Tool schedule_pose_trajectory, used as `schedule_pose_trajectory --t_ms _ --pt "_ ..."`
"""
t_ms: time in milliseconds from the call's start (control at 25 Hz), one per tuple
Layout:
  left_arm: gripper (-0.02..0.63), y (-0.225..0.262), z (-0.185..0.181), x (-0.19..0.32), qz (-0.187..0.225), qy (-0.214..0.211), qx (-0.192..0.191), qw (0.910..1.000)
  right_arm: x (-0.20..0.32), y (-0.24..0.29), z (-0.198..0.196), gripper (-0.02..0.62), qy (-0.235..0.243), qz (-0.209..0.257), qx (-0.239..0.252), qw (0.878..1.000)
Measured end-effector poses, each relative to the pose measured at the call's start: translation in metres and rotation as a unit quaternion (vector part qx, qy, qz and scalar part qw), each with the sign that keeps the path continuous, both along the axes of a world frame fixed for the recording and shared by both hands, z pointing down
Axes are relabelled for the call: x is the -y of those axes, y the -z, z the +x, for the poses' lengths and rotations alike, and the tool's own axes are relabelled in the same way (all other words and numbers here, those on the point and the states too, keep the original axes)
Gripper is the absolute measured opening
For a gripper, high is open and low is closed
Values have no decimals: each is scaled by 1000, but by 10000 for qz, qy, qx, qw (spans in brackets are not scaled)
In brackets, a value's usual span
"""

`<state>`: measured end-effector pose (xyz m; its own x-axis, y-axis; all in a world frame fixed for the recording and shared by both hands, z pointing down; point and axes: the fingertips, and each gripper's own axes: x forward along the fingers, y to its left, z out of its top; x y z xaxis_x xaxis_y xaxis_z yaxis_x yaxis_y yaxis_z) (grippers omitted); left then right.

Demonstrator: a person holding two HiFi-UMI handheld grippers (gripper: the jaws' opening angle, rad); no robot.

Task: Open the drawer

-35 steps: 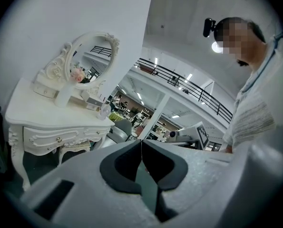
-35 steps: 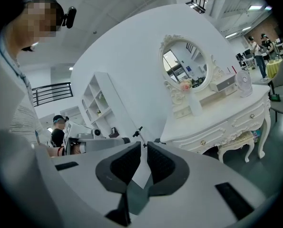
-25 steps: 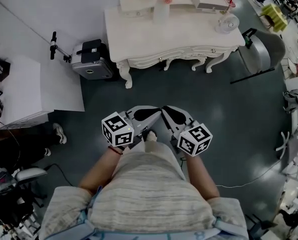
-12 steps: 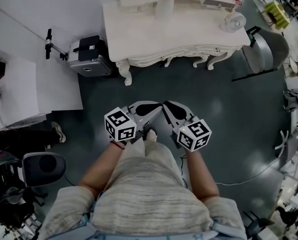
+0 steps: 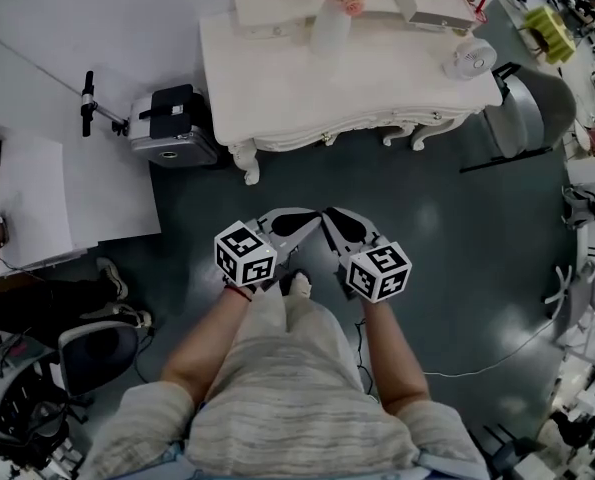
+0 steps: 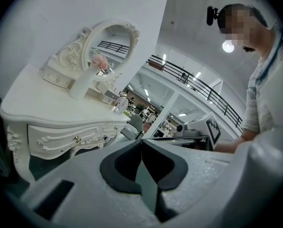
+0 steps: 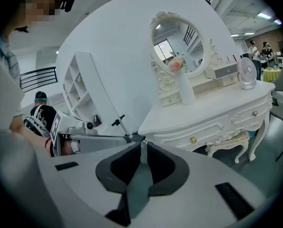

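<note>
**Both tongs closed, drawer shut, table well ahead**

Far left, on the floor: a white panel [image 5: 37, 183] lies by the wall, with a black stand [image 5: 87, 103] reaching over its far edge. Just right of it, a black-and-grey case [image 5: 172, 128] sits on the floor beside the left front leg of the dressing table [image 5: 277, 78].

The dressing table is white and carved, with curved legs, and stands against the wall at the top centre of the head view. On its top:
- A white vase [image 5: 329, 23] with pink flowers stands near the middle of the back edge.
- An oval mirror [image 7: 179, 44] rises behind the vase.
- A small fan [image 5: 469, 60] stands at the right front corner.

The drawer [image 6: 67, 137] is set in the front apron and has a gold knob. Its face is flush with the carving around it, so it is shut.

The left gripper [image 5: 309, 220] and right gripper [image 5: 337, 220] are nearer than the table, over the dark floor [image 5: 457, 228]. Both are held in front of the person's body.
- Their noses angle toward each other, tips just beside one another.
- Both are well apart from the table and touch nothing on it.
- Left gripper: the dark pads [image 6: 122, 163] meet at the tips, jaws together, nothing between them.
- Right gripper: the same, pads [image 7: 117, 167] closed tip to tip and empty.

Far right: a grey chair [image 5: 525, 108] stands by the table's right end. A pale cable [image 5: 497, 353] trails across the floor.
</note>
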<state>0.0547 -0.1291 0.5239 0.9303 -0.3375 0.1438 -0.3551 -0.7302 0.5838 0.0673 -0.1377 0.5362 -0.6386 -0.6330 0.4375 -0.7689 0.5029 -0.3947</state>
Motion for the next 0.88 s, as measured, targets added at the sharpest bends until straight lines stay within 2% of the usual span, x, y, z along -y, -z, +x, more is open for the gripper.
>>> schedule_pose_trajectory --t_ms 600,880 --pt "14 -54 -14 52 -382 109 171 9991 53 -54 -12 15 -15 -371 -305 9988" --pt "14 -78 -17 69 -578 177 275 9978 71 -82 -9 83 -74 -642 -415 9970"
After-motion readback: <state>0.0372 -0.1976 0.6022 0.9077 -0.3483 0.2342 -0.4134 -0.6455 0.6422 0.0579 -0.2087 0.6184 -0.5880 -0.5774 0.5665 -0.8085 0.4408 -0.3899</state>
